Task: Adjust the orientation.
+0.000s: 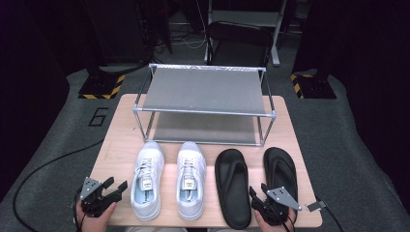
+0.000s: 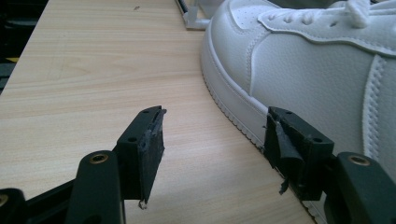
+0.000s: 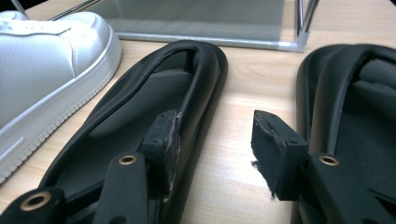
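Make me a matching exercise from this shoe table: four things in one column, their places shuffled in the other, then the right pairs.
Things:
1. white sneakers
2. black slippers
3. shoe rack
4. left gripper

Places:
A. far half of the table, behind the shoes
B. near left corner, beside a sneaker
C. front row, right side
D. front row, left of the slippers

Pairs: 1-D, 2-C, 3-A, 4-B
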{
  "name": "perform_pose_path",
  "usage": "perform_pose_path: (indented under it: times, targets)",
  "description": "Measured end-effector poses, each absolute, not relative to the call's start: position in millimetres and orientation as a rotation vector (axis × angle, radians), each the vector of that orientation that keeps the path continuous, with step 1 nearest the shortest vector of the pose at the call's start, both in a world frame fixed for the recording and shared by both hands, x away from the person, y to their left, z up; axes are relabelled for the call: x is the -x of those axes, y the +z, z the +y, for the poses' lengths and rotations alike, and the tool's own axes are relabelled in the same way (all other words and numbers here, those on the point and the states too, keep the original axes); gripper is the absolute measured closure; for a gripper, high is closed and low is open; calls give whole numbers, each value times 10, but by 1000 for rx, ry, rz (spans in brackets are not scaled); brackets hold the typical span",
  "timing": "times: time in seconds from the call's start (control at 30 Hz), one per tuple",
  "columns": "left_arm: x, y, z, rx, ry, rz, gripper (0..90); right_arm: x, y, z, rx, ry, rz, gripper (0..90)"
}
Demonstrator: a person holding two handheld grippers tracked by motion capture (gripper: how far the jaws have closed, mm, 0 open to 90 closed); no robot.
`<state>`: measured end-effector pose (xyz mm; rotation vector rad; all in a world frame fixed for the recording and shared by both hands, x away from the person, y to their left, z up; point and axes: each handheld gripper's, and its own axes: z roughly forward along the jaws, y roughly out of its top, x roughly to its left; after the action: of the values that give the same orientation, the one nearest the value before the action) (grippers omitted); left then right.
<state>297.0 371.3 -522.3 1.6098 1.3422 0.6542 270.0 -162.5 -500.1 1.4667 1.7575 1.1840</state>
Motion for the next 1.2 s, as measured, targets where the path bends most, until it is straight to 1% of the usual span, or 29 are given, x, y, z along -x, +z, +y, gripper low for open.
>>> perform_pose_path:
  times: [0.1,0.37,0.43,0.47,0.5,0.53,0.57,0.6,0.67,0.7,0.73,0.8,0.87,0.97,1.07,1.2]
  targets:
    - [-2964,-5215,3719,-1626,651,1342,378,-2706,-5080,-1581,-1490,1152,1768,525]
    - [-2942,-5219,3718,-1617,671,1338,379,-2707,-5093,-1573,-1483,1131,1764,539]
    - [-2934,-5221,3724,-1612,671,1346,378,-2690,-5126,-1582,-1493,1121,1773,557]
    - [-2932,-5215,3738,-1621,663,1346,378,-2693,-5139,-1591,-1502,1124,1787,591]
    - [-2932,-5215,3738,-1621,663,1346,379,-2693,-5139,-1591,-1502,1124,1787,591]
    - [-2932,-5214,3738,-1620,664,1347,380,-2706,-5144,-1589,-1508,1118,1790,618]
    - [-2930,-5213,3738,-1621,665,1346,380,-2706,-5144,-1589,-1508,1118,1790,618]
    - [-2932,-5218,3732,-1616,675,1344,380,-2719,-5154,-1583,-1512,1126,1802,649]
    - [-2932,-5222,3727,-1612,678,1346,380,-2724,-5167,-1574,-1515,1119,1813,682]
    - [-2935,-5223,3727,-1612,678,1346,380,-2724,-5167,-1574,-1515,1119,1813,682]
    - [-2941,-5226,3727,-1612,678,1348,380,-2738,-5181,-1564,-1520,1118,1824,717]
    - [-2943,-5226,3725,-1612,675,1348,380,-2744,-5184,-1553,-1528,1116,1823,735]
    - [-2941,-5227,3721,-1609,679,1344,380,-2763,-5186,-1550,-1524,1123,1825,787]
    - [-2937,-5224,3721,-1610,680,1346,380,-2784,-5180,-1530,-1521,1134,1830,826]
    - [-2936,-5223,3726,-1612,679,1349,380,-2797,-5179,-1509,-1529,1129,1829,828]
    - [-2940,-5226,3732,-1607,679,1347,380,-2775,-5161,-1549,-1524,1140,1798,781]
